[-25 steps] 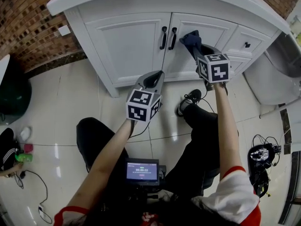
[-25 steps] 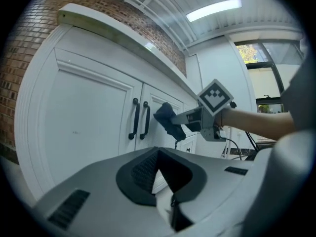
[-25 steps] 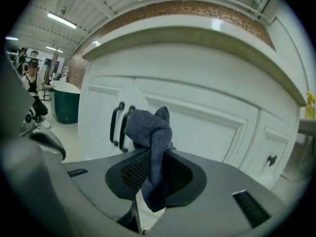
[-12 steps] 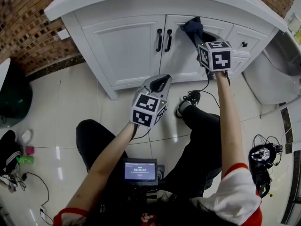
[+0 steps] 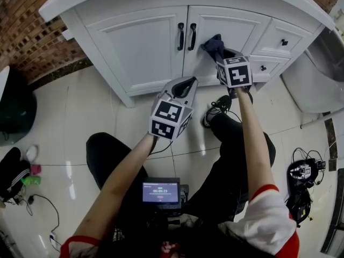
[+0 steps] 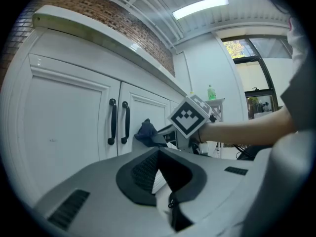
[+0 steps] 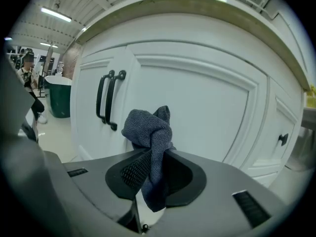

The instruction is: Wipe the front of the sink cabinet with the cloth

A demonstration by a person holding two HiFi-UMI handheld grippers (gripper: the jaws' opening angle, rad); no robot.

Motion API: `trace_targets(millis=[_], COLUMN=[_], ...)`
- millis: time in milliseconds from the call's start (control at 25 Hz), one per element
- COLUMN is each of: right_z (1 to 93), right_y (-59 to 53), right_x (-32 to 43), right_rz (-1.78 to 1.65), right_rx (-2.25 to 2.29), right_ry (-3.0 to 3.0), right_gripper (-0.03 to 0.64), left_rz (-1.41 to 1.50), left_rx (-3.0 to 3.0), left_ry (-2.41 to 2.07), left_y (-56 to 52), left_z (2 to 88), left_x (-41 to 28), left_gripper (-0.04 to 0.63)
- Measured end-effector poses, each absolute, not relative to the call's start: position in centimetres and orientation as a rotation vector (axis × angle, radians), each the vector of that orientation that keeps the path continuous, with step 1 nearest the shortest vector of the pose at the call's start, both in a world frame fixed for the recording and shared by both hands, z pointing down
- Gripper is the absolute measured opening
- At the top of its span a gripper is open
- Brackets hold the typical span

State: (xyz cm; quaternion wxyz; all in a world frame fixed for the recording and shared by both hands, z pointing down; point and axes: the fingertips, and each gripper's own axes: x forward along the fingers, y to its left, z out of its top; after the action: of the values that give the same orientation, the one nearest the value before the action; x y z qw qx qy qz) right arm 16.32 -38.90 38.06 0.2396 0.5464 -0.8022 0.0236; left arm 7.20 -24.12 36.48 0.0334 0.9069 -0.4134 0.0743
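Here, dark blue cloth [image 7: 148,132], bunched, knotted

Found nothing legible anywhere; spotted only a line of digits on the small screen [image 5: 161,192], too tiny to read.
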Motion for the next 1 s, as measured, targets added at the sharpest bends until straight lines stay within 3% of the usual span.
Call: trace_targets(millis=[560, 1000], right_z=[55.6, 61.5], right_y=[-38.6, -38.3], right_x=[15.1, 15.2], right_rz=[0.374, 0.462], right_rx=[1.375, 1.360], right_ry=[-2.081, -1.985], right_gripper=[0.081, 0.081], left_rz=[0.202, 0.211], left_rx=[2.680, 2.651], left_ry=[-1.296, -1.287], left_y=[-26.7, -27.0], left_z=[39.4, 41.1], left_x=[6.1, 5.4], left_gripper=[0.035, 0.035])
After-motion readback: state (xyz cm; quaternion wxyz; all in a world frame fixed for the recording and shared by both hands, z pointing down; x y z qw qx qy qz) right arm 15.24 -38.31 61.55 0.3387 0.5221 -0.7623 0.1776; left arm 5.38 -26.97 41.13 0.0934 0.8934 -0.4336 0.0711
